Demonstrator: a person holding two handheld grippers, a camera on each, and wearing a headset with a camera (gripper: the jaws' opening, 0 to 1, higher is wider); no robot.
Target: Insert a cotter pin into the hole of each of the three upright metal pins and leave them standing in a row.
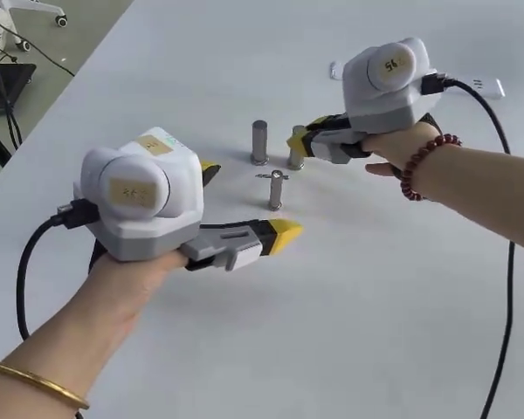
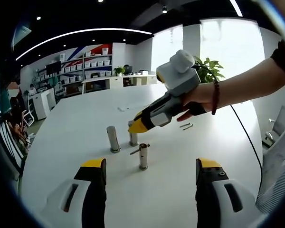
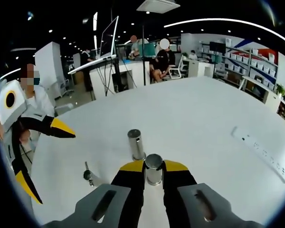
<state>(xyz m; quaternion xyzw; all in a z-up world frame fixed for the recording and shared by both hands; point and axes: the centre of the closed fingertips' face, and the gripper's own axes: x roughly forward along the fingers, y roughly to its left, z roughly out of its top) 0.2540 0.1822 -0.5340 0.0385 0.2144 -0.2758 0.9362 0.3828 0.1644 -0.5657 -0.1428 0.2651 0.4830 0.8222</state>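
Observation:
Three short metal pins stand upright on the white table. The nearest pin has a cotter pin through its top hole. My right gripper is shut on a second pin, which stands on the table. The third pin stands free just beyond it. My left gripper is open and empty, a short way in front of the pinned one.
Two loose cotter pins lie on the table behind the right gripper. A white power strip lies at the far right. Cables trail from both grippers. An office with desks and people lies beyond the table.

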